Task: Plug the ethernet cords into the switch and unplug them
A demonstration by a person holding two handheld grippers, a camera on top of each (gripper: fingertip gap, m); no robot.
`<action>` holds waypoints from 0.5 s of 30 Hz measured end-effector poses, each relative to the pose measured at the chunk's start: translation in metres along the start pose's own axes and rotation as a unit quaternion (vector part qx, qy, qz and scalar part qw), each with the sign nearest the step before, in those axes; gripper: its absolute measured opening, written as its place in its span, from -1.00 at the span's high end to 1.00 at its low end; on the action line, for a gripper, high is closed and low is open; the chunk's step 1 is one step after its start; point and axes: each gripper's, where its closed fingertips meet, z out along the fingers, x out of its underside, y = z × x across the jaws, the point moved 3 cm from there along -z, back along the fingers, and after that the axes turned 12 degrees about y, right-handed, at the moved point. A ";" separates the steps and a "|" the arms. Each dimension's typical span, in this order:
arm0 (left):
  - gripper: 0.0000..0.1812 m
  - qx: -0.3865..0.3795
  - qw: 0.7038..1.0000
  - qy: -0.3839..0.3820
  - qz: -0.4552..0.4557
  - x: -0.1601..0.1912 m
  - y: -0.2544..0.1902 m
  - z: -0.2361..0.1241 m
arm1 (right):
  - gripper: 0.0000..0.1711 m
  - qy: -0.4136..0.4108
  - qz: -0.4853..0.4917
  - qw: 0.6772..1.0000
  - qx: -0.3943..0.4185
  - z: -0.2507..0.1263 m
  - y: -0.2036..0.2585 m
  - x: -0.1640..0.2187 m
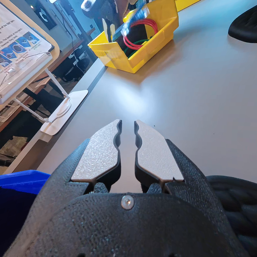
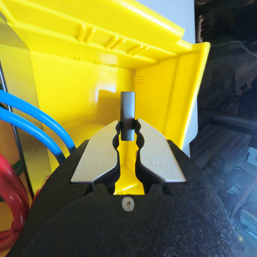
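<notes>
My left gripper (image 1: 128,121) hovers low over the grey table (image 1: 180,111), slightly open and empty. Far ahead stands a yellow bin (image 1: 139,61) holding coiled red cord (image 1: 146,23) and green cord (image 1: 139,41). My right gripper (image 1: 109,34) is above that bin. It holds a flat grey switch (image 1: 119,31) with blurred blue cords (image 1: 139,12) at its end. In the right wrist view my right gripper (image 2: 127,122) is shut on the switch's narrow grey edge (image 2: 127,108) inside the yellow bin (image 2: 83,90). Blue cords (image 2: 34,111) and red cord (image 2: 12,187) lie to the left.
A stand with an instruction sheet (image 1: 20,55) and its white base (image 1: 66,111) sit at the table's left edge. A blue bin (image 1: 18,180) is at lower left. Black padded objects lie at upper right (image 1: 244,27) and lower right (image 1: 236,194). Tip to tip, the grippers are about 50 cm apart.
</notes>
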 end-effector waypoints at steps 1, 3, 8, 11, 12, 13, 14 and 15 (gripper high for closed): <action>0.82 0.005 1.000 0.001 0.000 0.000 -0.001 0.001 | 0.76 0.013 -0.008 1.000 -0.009 0.005 0.004 0.001; 0.81 0.012 1.000 0.003 -0.001 0.002 -0.004 0.004 | 0.69 0.040 -0.004 0.998 -0.053 0.014 0.014 0.006; 0.81 0.015 1.000 0.006 -0.003 0.003 -0.006 0.005 | 0.60 0.024 0.020 0.996 -0.078 0.001 0.011 0.006; 0.81 0.013 1.000 0.004 -0.003 0.001 -0.005 0.004 | 0.60 -0.003 0.041 0.996 -0.082 -0.022 0.007 0.005; 0.81 0.012 1.000 0.005 -0.001 0.001 -0.006 0.003 | 0.60 -0.012 0.044 0.996 -0.081 -0.030 0.007 0.006; 0.81 0.012 1.000 0.005 0.001 0.000 -0.007 0.003 | 0.60 -0.019 0.048 0.995 -0.083 -0.039 0.007 0.007; 0.81 0.011 1.000 0.004 0.004 -0.001 -0.007 0.002 | 0.59 -0.025 0.052 0.994 -0.091 -0.048 0.010 0.009; 0.81 0.011 1.000 0.003 0.006 -0.002 -0.008 0.002 | 0.58 -0.031 0.059 0.992 -0.104 -0.056 0.014 0.012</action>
